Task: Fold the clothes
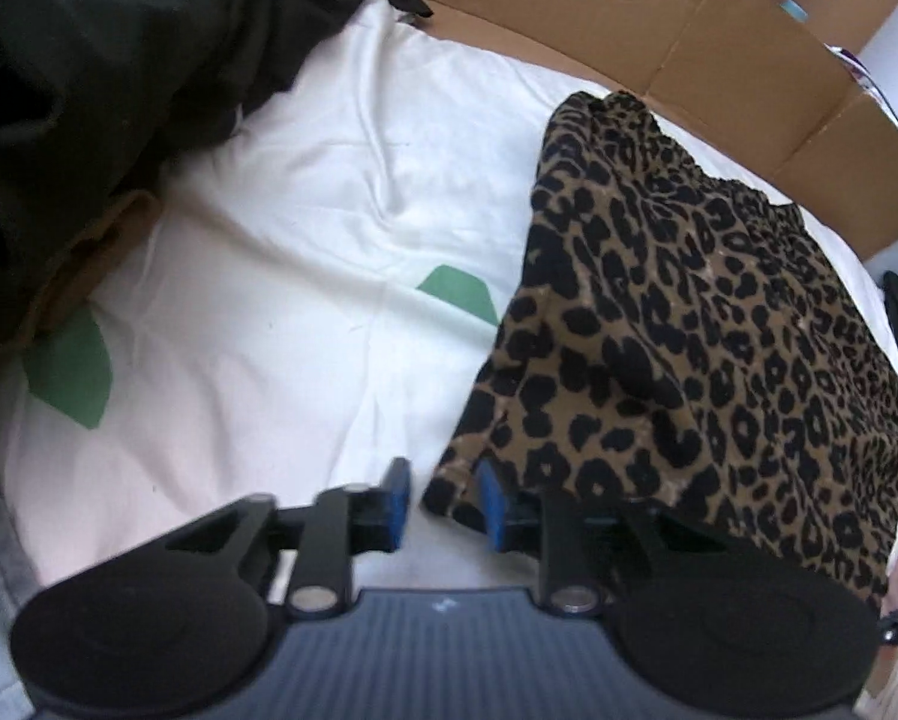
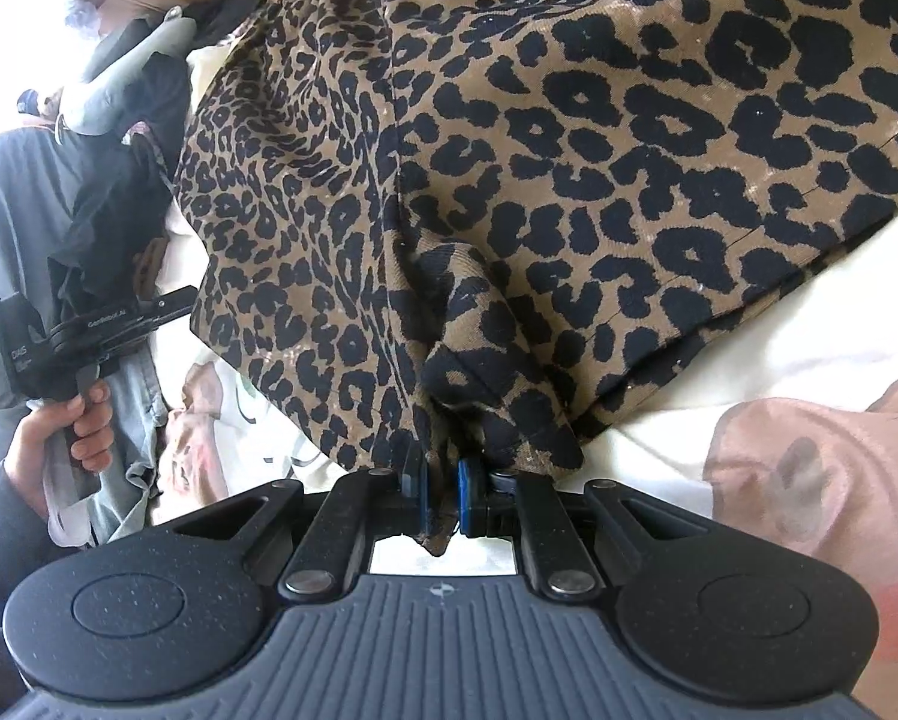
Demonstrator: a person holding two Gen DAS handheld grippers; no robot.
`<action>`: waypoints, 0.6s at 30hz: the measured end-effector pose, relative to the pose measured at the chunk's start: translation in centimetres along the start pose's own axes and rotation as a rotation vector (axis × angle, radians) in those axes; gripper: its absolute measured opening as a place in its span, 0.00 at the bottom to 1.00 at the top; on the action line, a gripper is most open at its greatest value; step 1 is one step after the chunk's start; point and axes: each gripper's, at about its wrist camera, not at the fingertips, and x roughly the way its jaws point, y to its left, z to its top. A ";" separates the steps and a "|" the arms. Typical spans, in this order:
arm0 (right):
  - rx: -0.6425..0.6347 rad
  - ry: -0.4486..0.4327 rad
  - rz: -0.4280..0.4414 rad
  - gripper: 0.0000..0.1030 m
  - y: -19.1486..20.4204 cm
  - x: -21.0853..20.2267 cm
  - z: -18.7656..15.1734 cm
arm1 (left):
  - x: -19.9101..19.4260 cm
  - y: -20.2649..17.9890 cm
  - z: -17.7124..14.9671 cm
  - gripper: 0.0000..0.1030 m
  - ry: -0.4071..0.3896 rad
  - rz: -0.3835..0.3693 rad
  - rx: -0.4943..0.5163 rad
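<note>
Right gripper (image 2: 443, 495) clamped on a bunched corner of the leopard-print garment (image 2: 568, 150), blue pads (image 2: 465, 498) pinching the fabric at the near edge. Left gripper (image 1: 443, 507) parted, nothing between the pads, its right finger (image 1: 490, 504) touching the garment's near left corner. Spread over a white sheet (image 1: 305, 192) printed with green leaves (image 1: 74, 369), that garment (image 1: 688, 324), right of centre. In the right wrist view, at the left, a hand (image 2: 65, 438) gripping the other tool's handle. Farther left, a black clothes heap (image 1: 89, 78). Beyond, flattened cardboard (image 1: 658, 30) along the far edge.
</note>
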 end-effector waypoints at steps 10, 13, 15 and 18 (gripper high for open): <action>-0.002 -0.007 -0.020 0.07 0.0 -0.5 0.0 | 2.6 -1.0 -0.8 0.39 -0.014 0.031 0.030; 0.001 -0.005 -0.020 0.07 0.0 -0.4 0.0 | 2.7 -1.2 -1.0 0.20 -0.002 0.037 0.044; 0.000 -0.005 -0.018 0.07 0.1 -0.5 0.0 | 2.6 -1.0 -1.0 0.09 0.014 0.035 0.037; -0.002 -0.005 -0.008 0.07 0.3 -0.6 0.1 | 1.2 -1.1 -1.0 0.05 -0.007 0.072 0.057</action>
